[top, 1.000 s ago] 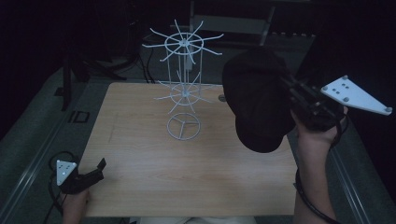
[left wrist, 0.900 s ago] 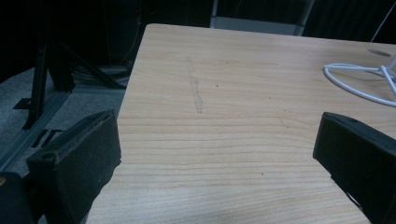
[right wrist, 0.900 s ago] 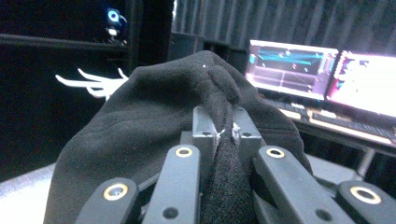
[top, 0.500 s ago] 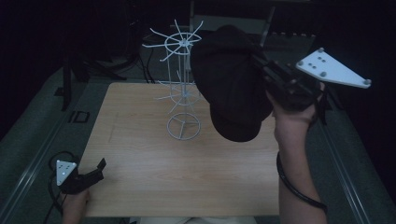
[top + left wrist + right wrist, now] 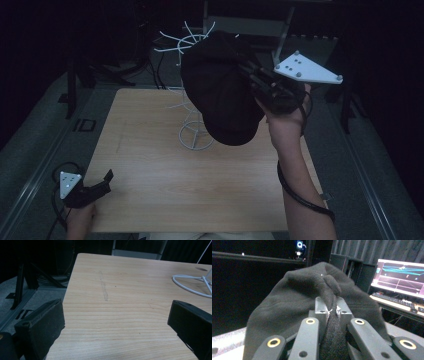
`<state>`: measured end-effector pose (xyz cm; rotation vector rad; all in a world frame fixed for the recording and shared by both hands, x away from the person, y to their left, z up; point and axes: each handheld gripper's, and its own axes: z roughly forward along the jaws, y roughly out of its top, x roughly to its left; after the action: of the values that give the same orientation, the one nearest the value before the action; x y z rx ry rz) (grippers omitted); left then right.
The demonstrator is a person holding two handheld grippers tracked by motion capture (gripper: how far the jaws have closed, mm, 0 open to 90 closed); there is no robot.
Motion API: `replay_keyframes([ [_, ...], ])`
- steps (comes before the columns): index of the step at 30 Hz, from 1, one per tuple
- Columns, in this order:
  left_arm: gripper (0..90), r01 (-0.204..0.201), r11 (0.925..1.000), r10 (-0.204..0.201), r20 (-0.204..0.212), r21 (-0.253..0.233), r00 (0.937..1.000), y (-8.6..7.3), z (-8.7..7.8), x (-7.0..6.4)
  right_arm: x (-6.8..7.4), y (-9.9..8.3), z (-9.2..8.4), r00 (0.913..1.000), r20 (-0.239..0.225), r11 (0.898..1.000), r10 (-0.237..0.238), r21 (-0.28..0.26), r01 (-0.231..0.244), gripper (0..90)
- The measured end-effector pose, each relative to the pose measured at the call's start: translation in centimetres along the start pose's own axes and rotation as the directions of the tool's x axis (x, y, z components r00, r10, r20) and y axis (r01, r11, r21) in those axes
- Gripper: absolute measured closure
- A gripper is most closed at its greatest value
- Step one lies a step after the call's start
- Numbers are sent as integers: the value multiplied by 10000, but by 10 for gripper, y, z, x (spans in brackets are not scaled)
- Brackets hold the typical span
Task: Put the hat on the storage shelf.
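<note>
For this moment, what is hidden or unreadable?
- High view: the black fabric cap covers much of the white wire rack.
- Right gripper view: the right gripper pinches cap fabric, which blocks the rack and table.
- Left gripper view: the frame edge cuts off the rack's base ring.

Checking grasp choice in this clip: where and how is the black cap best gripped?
By a pinched fold of soft fabric at its edge, from the person's right side, as the right gripper does now. The cap hangs limp from that fold, crown free toward the rack.

Hat (image 5: 222, 92) before the rack (image 5: 187, 42) — rack on table (image 5: 150, 175).
</note>
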<state>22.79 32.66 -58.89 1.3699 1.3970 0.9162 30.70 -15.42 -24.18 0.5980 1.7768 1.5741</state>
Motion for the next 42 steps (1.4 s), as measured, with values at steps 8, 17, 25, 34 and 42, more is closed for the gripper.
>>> replay_keyframes([
  [8, 14, 5, 10000, -5, -26, -2, 10000, 0, 0, 0, 4, -25, 2, 9995, -313, 9993, -59, 376, 70, 831],
  [17, 14, -9, 10000, 9, -27, 1, 10000, 0, 0, -1, 9, -52, 8, 9979, -621, 9977, 198, 653, -158, 824],
  [25, 14, 6, 10000, -6, -33, 9, 10000, 0, 0, 0, 9, -63, 10, 9968, -737, 9970, 296, 742, -241, 764],
  [34, 14, -12, 10000, 12, -38, 17, 10000, 0, 0, -1, 5, -65, 0, 9961, -745, 9979, 466, 483, -431, 451],
  [42, 14, -7, 10000, 7, -52, 29, 10000, 0, 0, -1, -6, -80, -19, 9982, -433, 9984, 416, 393, -399, 269],
])
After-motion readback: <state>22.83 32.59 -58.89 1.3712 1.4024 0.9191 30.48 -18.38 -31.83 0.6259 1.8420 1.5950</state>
